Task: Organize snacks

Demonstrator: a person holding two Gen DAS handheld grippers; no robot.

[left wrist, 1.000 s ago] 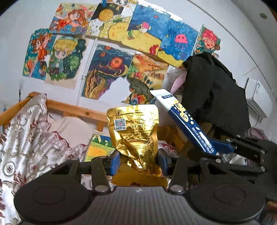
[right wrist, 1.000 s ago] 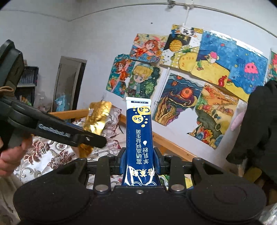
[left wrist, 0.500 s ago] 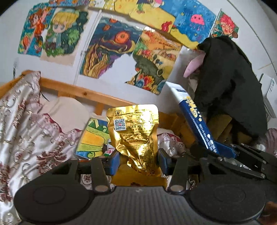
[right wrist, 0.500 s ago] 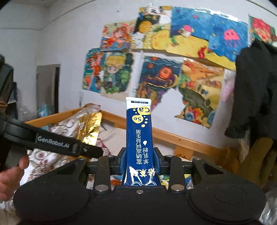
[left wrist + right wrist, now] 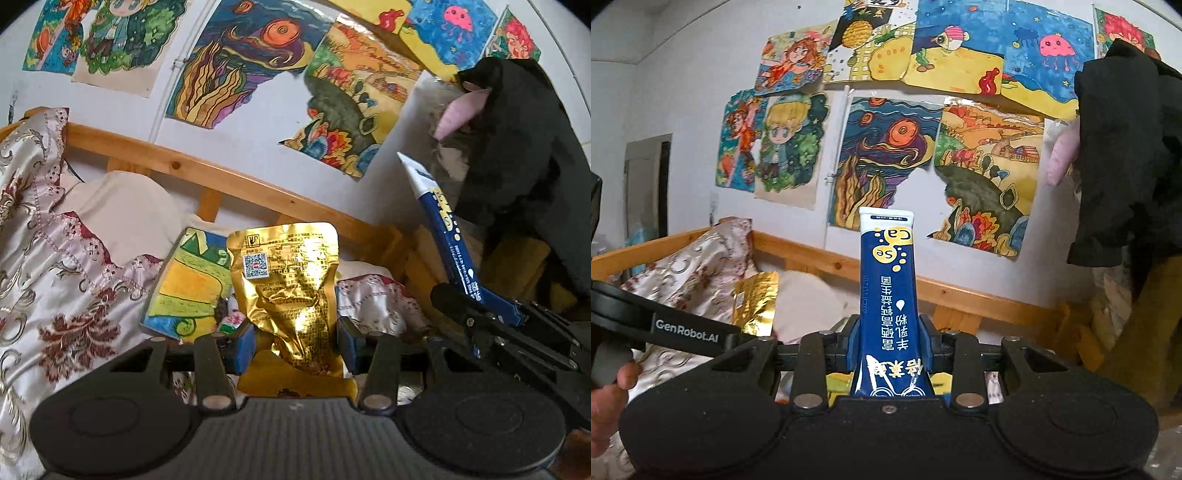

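- Gold foil pouch (image 5: 291,291) stands upright btwn the blue pads (image 5: 243,341) of the left gripper (image 5: 293,343), which pinch it at its lower part; QR sticker at upper left of pouch
- Blue stick sachet (image 5: 888,295) w/ white top edge & yellow "Se Ca" dots is clamped upright in the right gripper (image 5: 888,341), pads pressed onto both sides of its lower half
- Left-wrist view: same sachet (image 5: 448,236) leans up-left from the right gripper's fingers at frame right
- Right-wrist view: gold pouch (image 5: 755,301) at left, edge-on, above the left gripper's arm marked "GenRobot.AI"; person's hand (image 5: 607,402) at lower left on the handle
- Both held in air over a bed w/ floral satin cover (image 5: 55,295) & wooden rail (image 5: 207,173)
- Colourful drawing sheet (image 5: 184,288) lies on the bed, just behind the pouch
- Kids' paintings (image 5: 897,155) on the wall; black garment (image 5: 1126,147) hangs at right
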